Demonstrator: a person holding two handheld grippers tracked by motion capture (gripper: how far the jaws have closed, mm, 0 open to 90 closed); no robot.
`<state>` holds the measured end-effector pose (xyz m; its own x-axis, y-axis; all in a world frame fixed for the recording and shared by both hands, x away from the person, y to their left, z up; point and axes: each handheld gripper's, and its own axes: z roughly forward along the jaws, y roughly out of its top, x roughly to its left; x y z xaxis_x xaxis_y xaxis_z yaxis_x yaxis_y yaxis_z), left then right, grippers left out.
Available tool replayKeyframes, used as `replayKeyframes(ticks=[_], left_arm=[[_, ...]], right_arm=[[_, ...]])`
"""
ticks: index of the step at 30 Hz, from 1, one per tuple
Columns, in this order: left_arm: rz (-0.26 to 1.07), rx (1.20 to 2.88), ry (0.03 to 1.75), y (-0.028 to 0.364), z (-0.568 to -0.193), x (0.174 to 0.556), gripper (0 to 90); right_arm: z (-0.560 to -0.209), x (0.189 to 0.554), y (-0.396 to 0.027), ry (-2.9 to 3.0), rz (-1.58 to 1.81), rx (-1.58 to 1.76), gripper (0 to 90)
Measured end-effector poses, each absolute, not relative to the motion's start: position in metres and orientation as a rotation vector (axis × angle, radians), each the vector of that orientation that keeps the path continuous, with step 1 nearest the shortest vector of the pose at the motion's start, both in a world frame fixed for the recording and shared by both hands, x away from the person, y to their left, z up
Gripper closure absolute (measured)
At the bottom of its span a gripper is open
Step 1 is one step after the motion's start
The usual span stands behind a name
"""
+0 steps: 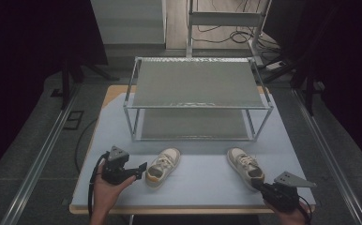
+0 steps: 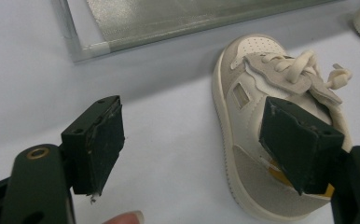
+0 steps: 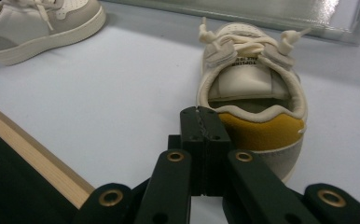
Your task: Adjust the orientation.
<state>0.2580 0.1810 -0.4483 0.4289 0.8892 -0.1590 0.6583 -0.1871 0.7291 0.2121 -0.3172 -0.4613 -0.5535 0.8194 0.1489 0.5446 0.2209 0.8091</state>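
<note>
Black jaws on the left gripper stand spread apart with nothing pressed between them. In the high view the person's left hand comes up from the near edge of the surface and wraps the gripper body from below, its jaws pointing right toward the left shoe, just beside its heel. In the left gripper view this shoe lies partly behind the right-hand jaw, while the other jaw stands over bare surface — no pad is seen pressing on it.

At the near right corner the right hand holds the right gripper, which points up and left at the heel of the right shoe. In the right gripper view its jaws are clenched flat together on nothing, their tips at the yellow heel patch of that shoe; whether they touch it cannot be told. The left shoe shows farther off at the top left of that view.

Both shoes are beige and cream with pale laces, resting on their soles, toes toward the rack, well apart from one another.

Behind them stands a two-tier metal rack with mesh shelves — both tiers bare.
</note>
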Motion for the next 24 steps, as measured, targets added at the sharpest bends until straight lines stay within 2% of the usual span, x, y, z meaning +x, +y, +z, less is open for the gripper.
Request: replayKeyframes(ticks=[6, 11, 15, 19, 24], left_arm=[[0.387, 1.932, 1.302, 0.179, -0.448, 0.258, 21.7], [0.387, 1.933, 1.299, 0.179, -0.447, 0.257, 21.7], [0.39, 1.937, 1.291, 0.177, -0.445, 0.255, 21.7], [0.397, 1.94, 1.277, 0.175, -0.441, 0.253, 21.6], [0.389, 1.942, 1.256, 0.172, -0.435, 0.252, 21.2]], right_arm=[[-0.462, 0.212, -0.319, 2.191, 1.257, 1.279, 89.0], [-0.456, 0.209, -0.315, 2.198, 1.31, 1.239, 83.2], [-0.445, 0.204, -0.313, 2.164, 1.359, 1.19, 72.4], [-0.437, 0.205, -0.317, 2.092, 1.379, 1.205, 55.5], [-0.433, 0.215, -0.323, 2.066, 1.358, 1.242, 45.9]])
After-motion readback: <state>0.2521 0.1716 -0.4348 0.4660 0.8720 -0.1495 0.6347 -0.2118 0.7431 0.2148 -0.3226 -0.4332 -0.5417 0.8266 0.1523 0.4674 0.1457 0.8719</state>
